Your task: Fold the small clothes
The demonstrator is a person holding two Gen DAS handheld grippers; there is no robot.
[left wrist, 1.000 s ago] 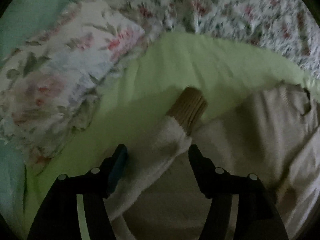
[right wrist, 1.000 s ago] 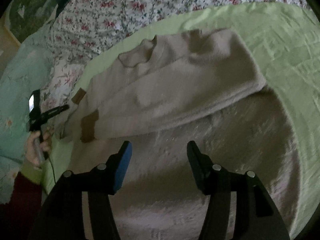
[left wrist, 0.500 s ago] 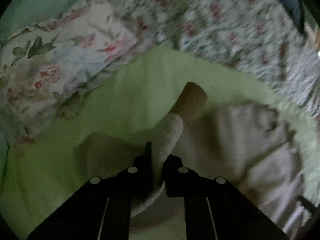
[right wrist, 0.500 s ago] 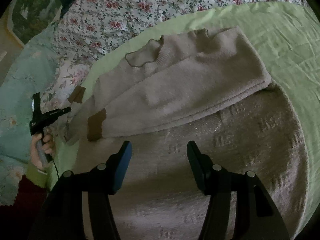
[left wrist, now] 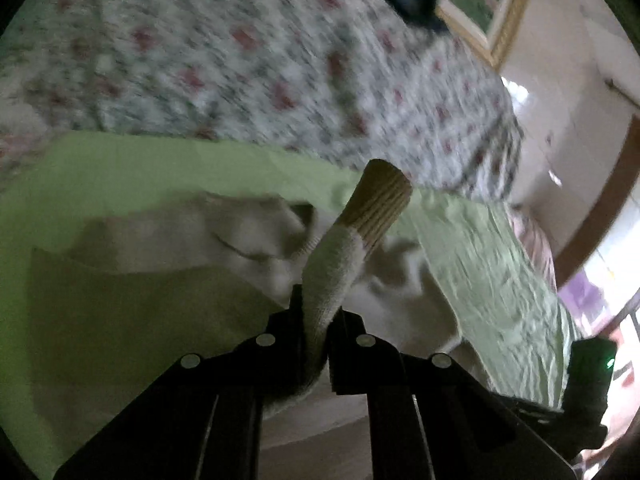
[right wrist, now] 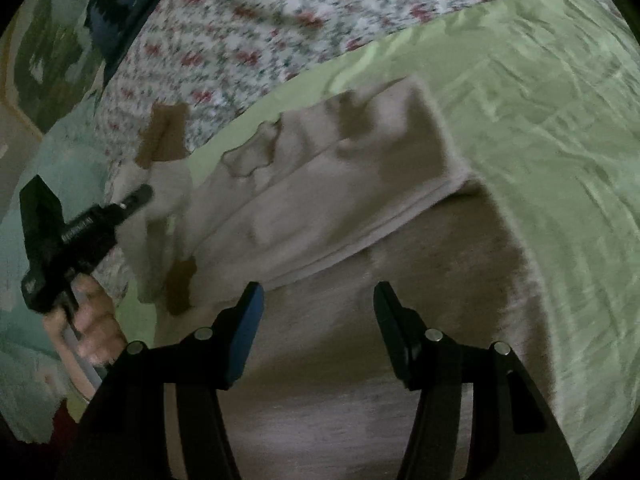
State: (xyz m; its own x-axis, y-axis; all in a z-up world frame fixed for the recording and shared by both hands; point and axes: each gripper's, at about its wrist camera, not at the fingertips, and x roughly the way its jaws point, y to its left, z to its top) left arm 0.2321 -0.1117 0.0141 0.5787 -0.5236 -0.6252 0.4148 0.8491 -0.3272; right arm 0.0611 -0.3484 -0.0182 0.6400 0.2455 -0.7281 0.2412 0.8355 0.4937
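Beige knit sleeve point(left wrist: 336, 268) pinched in left gripper point(left wrist: 316, 320).

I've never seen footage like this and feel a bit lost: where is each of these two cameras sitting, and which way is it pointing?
Left wrist view: rides the left gripper, looking along its black fingers shut on the beige knitted sweater's sleeve with the tan ribbed cuff.
Right wrist view: rides the right gripper, open over the sweater; the person's left hand shows.
Both share the sweater, light green sheet and floral bedspread.
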